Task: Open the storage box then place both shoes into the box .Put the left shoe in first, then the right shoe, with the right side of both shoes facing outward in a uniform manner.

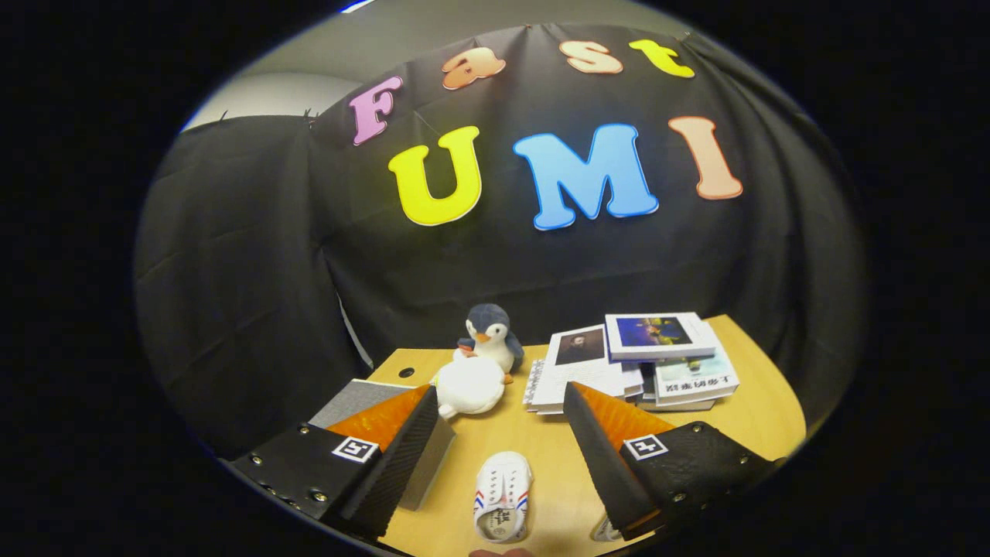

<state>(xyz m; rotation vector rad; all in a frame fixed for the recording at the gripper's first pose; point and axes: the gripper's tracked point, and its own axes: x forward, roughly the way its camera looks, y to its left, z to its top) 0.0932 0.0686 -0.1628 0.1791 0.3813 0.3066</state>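
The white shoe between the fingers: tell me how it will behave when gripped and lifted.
The white shoe looks small and soft-sided, so it is probably light and may squash a little under the fingers. It lies flat on the table, so rolling seems unlikely. The gripper is open, touching nothing.

I see a light wooden table. On it lie a white shoe between my open gripper's fingers, a grey box, a plush penguin, a white plush toy and stacked books.
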